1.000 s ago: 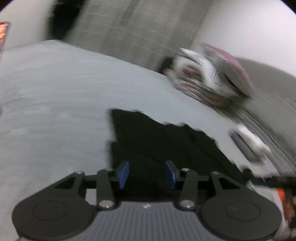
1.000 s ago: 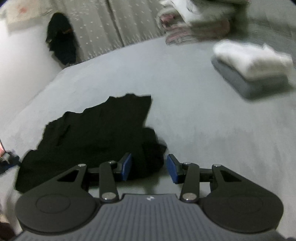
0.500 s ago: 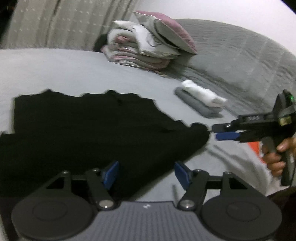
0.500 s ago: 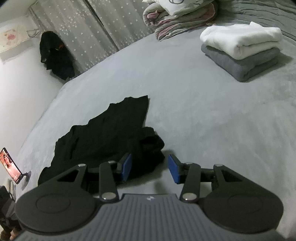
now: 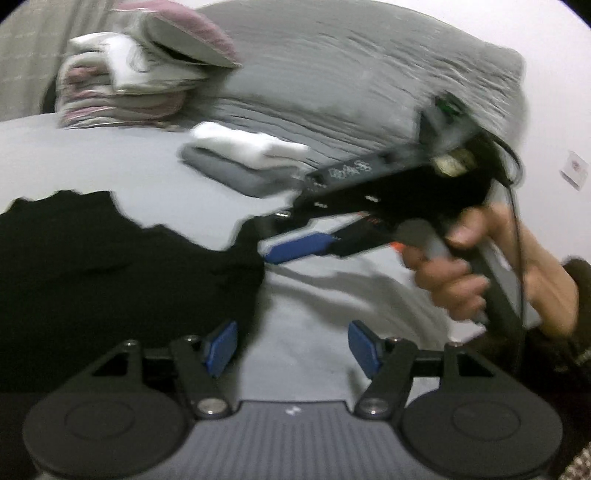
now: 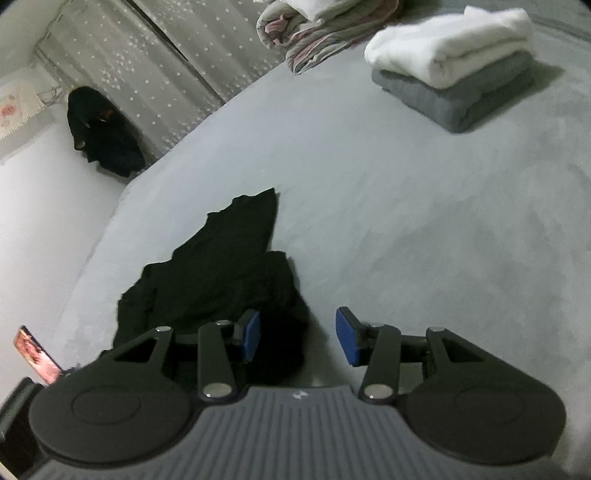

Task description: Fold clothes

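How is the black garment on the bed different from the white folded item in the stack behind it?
The black garment lies spread out and rumpled with an uneven outline, while the white folded item is a compact, neat bundle. The black garment rests directly on the bed; the white one sits on top of a folded grey item. The black garment lies between the open fingers of the right gripper; the white one is far from both grippers. Both are cloth lying on the same grey bed.

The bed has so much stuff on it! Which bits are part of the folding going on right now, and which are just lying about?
Part of the job:
- black garment, spread on the grey bed
- left gripper, open
- right gripper, open over the garment's bunched edge

Just lying about:
- folded white and grey stack
- pile of bedding
- phone
- dark clothes by the curtain
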Motion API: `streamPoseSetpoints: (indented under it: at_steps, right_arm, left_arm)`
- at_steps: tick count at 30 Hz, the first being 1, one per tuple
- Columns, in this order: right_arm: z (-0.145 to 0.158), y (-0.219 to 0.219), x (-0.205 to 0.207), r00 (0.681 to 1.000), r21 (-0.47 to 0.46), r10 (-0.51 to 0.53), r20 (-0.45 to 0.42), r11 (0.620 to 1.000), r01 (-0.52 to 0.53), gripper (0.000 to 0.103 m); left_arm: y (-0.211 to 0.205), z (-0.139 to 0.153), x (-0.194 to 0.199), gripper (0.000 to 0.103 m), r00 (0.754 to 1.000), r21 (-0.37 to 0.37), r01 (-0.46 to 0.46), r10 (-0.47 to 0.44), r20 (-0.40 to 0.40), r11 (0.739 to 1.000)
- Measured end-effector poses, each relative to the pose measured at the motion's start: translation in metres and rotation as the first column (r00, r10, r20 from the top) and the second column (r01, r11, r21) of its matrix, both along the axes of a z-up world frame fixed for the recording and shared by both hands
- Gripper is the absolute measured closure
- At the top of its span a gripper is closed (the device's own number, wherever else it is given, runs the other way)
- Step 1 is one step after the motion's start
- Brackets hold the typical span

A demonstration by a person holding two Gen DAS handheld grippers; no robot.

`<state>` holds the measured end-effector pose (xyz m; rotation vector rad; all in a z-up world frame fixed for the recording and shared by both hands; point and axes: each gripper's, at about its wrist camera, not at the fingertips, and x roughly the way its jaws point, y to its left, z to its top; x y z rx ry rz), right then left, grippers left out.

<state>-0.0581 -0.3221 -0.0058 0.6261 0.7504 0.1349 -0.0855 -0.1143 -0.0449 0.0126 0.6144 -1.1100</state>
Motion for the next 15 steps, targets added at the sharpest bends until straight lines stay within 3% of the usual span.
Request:
streamPoseSetpoints:
  at_steps: [6, 11, 15]
  right_arm:
    - [0.000, -0.005, -0.002, 1.000, 0.005, -0.008, -0.005, 1.000, 0.008, 0.055]
    - [0.012, -0.011, -0.012, 0.998, -0.031, -0.026, 0.060, 0.999, 0.028, 0.055]
    - [0.015, -0.005, -0.014, 0.998, -0.059, 0.000, 0.069, 0.998, 0.004, 0.055]
  left_arm:
    - [0.026, 0.003, -0.023, 0.036, 1.000, 0.043, -0.006, 0.005, 0.008, 0.999]
    - [0.076, 0.009, -0.034, 0.036, 0.986, 0.034, -0.167, 0.166, 0.029, 0.985]
    - [0.117, 0.015, -0.034, 0.035, 0.949, -0.001, -0.313, 0.313, 0.032, 0.950]
